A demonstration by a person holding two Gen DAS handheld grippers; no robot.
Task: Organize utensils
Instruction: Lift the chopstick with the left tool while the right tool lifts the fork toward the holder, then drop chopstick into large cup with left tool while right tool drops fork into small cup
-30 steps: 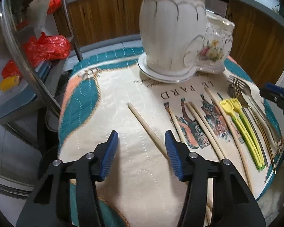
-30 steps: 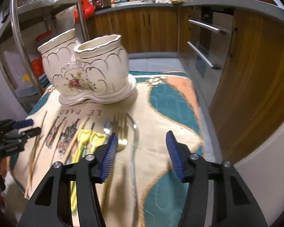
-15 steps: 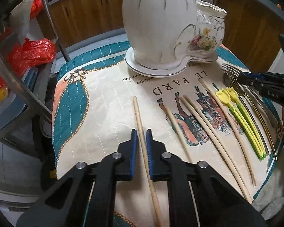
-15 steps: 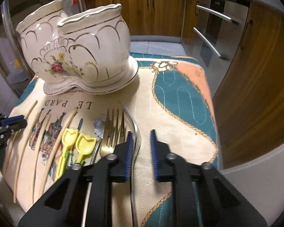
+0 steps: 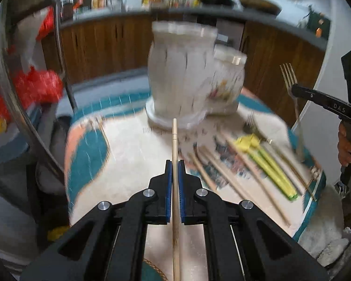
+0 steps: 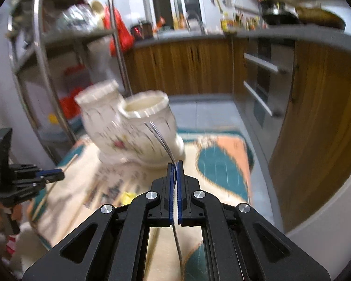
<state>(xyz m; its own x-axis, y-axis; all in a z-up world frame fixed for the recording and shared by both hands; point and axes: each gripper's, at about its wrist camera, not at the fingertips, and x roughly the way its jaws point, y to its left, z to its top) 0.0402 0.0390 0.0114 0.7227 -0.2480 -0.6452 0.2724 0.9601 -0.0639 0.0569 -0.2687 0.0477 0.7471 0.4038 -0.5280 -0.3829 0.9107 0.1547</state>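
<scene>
A thin pale wooden chopstick (image 5: 174,145) is clamped between the blue pads of the left gripper (image 5: 174,164), lifted off the cloth and pointing at the base of the white holder (image 5: 182,75) — and a silver fork (image 6: 162,140), seen edge-on, curved and shiny, is pinched in the closed right gripper (image 6: 175,166), which has just been closing, its tines up near the holder's front cup. Below, on the patterned cloth (image 5: 133,154), lie more chopsticks (image 5: 224,173), two yellow-green plastic forks (image 5: 266,164) and a fork (image 5: 257,126), close side by side toward the right edge. The left part of the cloth is bare; both cups of the holder stand open at the far edge.
</scene>
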